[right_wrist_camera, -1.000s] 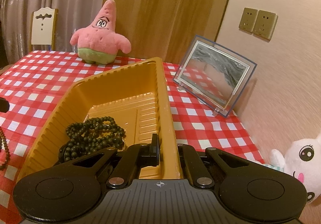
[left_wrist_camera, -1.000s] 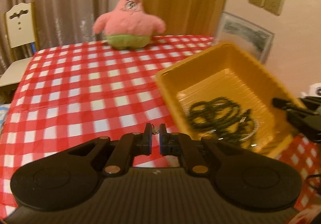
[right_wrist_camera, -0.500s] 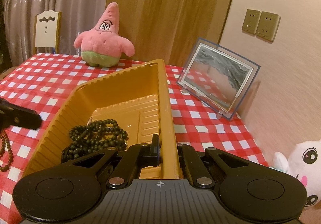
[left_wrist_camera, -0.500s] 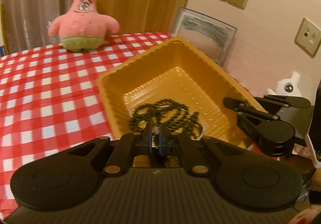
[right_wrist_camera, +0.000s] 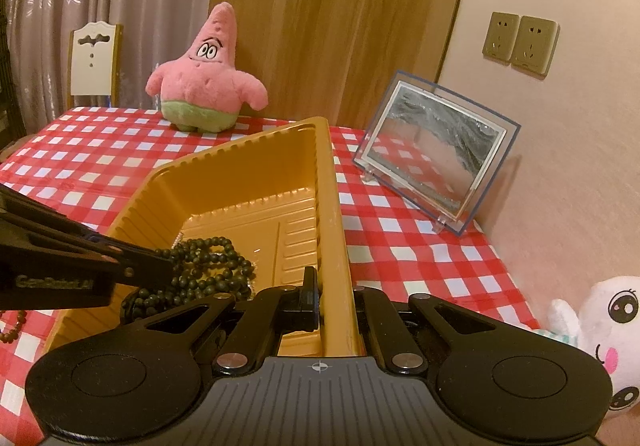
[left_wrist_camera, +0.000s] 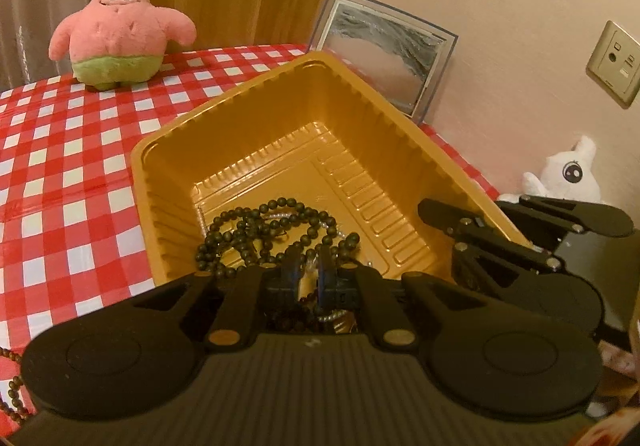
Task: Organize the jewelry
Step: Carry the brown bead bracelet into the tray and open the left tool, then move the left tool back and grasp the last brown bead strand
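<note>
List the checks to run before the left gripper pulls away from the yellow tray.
1. Right gripper clamped on the yellow tray wall: ok.
2. Left gripper above the tray: ok; it is opening, with beads between its fingers.
3. Brown bead string fully inside the tray: not ok; a loop hangs outside, over the tablecloth.
4. Brown bead string free of the fingers: cannot tell.
5. Dark green beads lying in the tray: ok.
</note>
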{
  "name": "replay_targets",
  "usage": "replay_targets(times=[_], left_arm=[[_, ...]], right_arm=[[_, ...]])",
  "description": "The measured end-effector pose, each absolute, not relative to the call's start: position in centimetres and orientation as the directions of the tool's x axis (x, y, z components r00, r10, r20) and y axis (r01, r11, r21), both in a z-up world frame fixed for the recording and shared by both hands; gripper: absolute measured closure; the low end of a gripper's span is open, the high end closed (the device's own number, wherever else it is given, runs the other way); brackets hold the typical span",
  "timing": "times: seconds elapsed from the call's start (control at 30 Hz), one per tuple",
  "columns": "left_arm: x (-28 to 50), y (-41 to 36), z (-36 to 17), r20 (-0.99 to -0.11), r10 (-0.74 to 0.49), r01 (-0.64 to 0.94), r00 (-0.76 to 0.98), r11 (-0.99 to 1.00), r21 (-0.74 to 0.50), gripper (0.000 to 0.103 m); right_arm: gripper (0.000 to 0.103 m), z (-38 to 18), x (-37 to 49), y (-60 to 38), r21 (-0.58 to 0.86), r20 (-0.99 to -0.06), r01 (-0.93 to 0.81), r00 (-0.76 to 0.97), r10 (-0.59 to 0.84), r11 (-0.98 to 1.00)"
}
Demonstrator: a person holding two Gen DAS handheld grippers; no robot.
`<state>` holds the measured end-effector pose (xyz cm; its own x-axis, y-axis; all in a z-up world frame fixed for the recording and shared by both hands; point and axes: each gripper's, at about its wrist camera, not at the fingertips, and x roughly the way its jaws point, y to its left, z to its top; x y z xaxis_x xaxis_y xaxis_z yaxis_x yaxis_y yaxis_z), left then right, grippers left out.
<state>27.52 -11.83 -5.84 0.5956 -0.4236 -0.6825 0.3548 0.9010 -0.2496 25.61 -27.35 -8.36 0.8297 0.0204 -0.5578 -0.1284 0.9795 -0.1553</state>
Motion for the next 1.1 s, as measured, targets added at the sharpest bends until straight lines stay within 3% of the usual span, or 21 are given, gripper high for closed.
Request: replay_targets(times=[0.03, 0.1, 0.33, 0.77, 1.1], left_arm=[[27.5, -11.8, -5.8, -0.681, -0.429, 0.356, 0.593, 0.899, -0.256, 0.085], [27.5, -11.6, -5.5, -0.675, -0.443, 0.353, 0.590, 0.893, -0.278, 0.081], [26.2, -8.2, -3.2, -0.638, -0.420, 0.288, 0.646, 0.907, -0.306, 0.078], [21.8, 5.6, -2.5, -0.692, -0.022, -0.136, 0.721, 0.976, -0.173, 0.077], [18.0, 10.4, -5.0, -0.755, 0.100, -0.310, 0.647, 0.940, -0.141, 0.077]], right_arm=[[0.100, -8.4, 25.6, -27.4, -0.155, -0.558, -0.128, 0.829, 0.020, 0.980], [0.100, -8.4, 25.6, -27.4, -0.155, -0.559, -0.127, 0.829, 0.019, 0.980], [0.100, -8.5, 25.8, -27.5, -0.150, -0.562, -0.125, 0.827, 0.019, 0.981], [0.100, -8.7, 25.8, -27.8, -0.145, -0.566, -0.125, 0.824, 0.022, 0.981], [0.100, -8.7, 25.9, -27.8, -0.147, -0.566, -0.126, 0.824, 0.021, 0.981]])
